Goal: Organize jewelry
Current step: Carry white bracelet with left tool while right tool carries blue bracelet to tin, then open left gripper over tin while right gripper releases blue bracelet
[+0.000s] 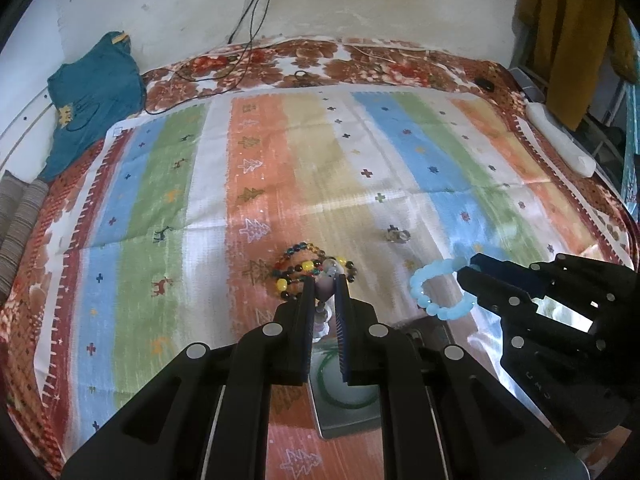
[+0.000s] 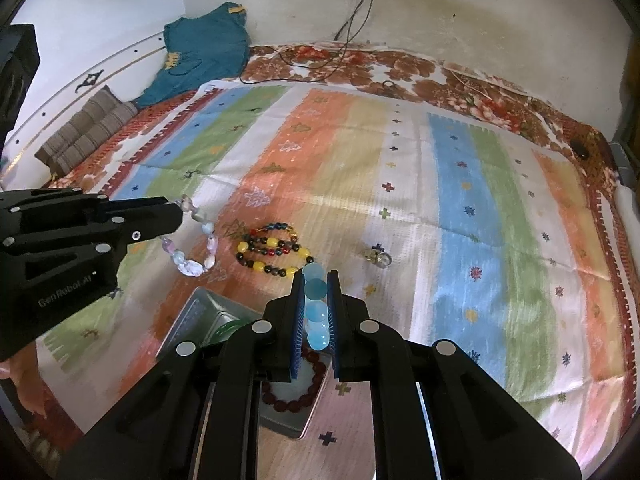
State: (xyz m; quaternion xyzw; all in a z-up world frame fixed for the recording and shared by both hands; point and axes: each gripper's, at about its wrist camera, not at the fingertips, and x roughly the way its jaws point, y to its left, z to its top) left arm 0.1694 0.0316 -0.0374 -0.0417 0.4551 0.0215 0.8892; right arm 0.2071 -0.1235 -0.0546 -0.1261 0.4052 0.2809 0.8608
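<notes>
On the striped cloth, a metal tray sits near. The left gripper has its jaws pinching a pale bead bracelet aloft; the right gripper has its jaws pinching a blue bracelet. A multicolored bead strand lies between them.

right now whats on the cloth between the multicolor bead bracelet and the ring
Nothing: in both wrist views only bare striped cloth separates the multicolor bead bracelet from the ring.
</notes>
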